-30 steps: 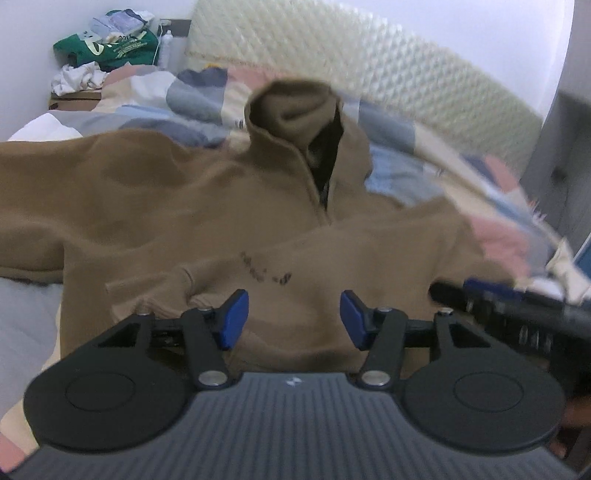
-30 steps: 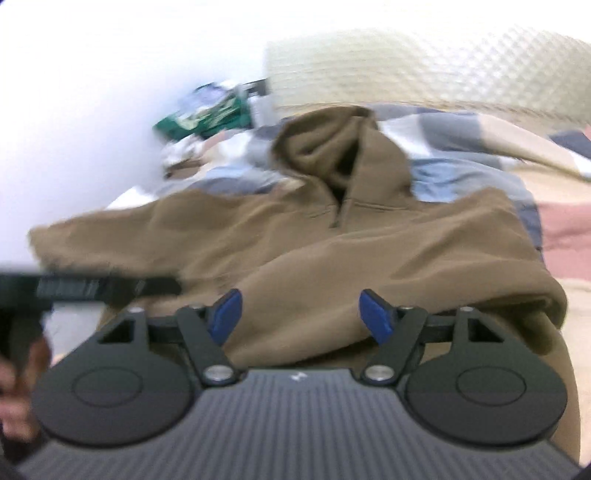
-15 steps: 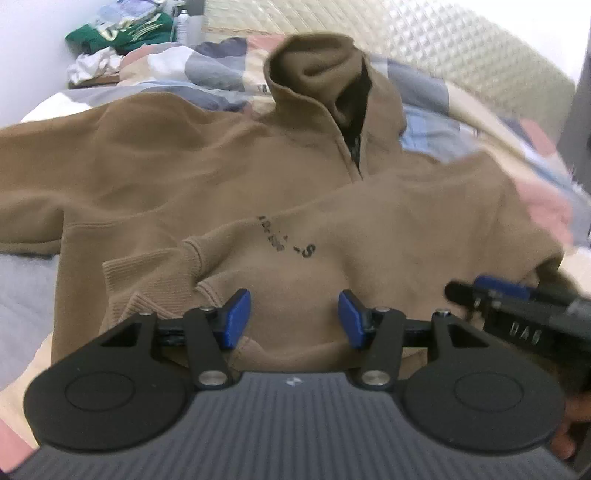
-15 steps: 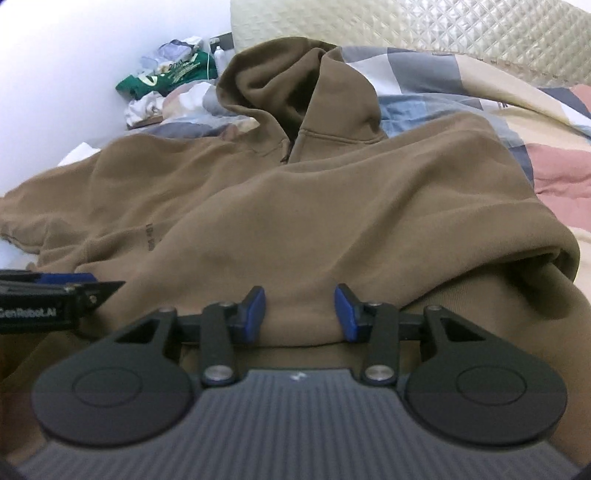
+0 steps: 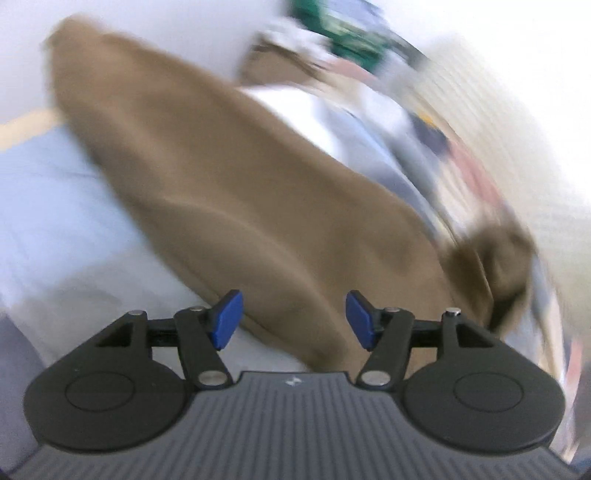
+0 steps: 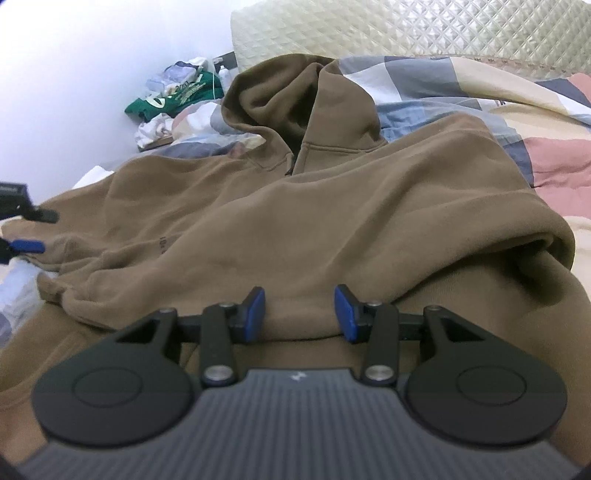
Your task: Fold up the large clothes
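At the bottom of the right view our right gripper (image 6: 299,314) stands part open over the hoodie (image 6: 314,221), pads clear of the cloth. Our left gripper (image 5: 291,319) is opening over the hoodie's blurred edge. The hoodie fills mid-frame on the quilt (image 6: 517,110); a headboard (image 6: 406,29) stands top.

Bed (image 6: 554,229) with checked quilt (image 6: 443,81) at far side; brown hoodie (image 6: 332,221) spread flat on it, hood far, pale sheet (image 5: 55,206) at left.
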A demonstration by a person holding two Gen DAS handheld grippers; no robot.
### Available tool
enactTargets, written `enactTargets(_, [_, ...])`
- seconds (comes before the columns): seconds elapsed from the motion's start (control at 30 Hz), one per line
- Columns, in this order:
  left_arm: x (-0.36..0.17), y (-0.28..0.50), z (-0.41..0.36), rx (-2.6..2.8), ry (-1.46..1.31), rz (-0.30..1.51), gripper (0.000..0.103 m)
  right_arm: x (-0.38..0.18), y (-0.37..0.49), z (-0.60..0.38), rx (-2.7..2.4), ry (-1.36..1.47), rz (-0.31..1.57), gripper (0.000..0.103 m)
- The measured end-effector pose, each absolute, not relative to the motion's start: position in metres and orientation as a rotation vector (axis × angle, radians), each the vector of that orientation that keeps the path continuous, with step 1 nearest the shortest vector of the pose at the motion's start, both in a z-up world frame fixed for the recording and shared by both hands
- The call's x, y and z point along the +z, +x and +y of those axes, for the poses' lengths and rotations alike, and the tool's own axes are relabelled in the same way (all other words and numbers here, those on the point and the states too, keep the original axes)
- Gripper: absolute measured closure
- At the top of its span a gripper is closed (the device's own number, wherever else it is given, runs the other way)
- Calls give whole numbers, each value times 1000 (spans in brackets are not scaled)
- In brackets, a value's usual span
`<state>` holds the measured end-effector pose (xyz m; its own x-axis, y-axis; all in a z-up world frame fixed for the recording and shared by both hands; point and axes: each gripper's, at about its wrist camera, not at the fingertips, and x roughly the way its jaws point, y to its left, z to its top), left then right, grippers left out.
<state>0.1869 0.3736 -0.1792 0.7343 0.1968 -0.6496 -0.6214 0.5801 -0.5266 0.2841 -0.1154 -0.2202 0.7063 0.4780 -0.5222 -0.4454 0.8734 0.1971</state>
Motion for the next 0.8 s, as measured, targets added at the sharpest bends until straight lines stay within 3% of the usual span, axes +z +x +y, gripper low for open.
enactTargets(0.23, [-227,136,512,649,-1155,366,35,-223,286,-110,501,34,587,59])
enactTargets(0.43, [-229,138,576,710,-1100,250,37,-223,288,-99,467,2,591,59])
enactTargets(0.53, [-237,146,603,717,-1121,286,38,-222,287,-93,443,-21,593,58])
enactTargets(0.6, [-237,157,610,732,-1073,336,44,-222,288,-89,431,-29,595,58])
enactTargets(0.7, [-225,169,604,793,-951,372,61,-221,288,-84,413,-51,599,58])
enactTargets(0.77, [-210,176,587,838,-826,404,80,-219,289,-81,398,-60,607,58])
enactTargets(0.8, [-197,180,577,847,-727,403,83,-218,289,-80,391,-61,612,58])
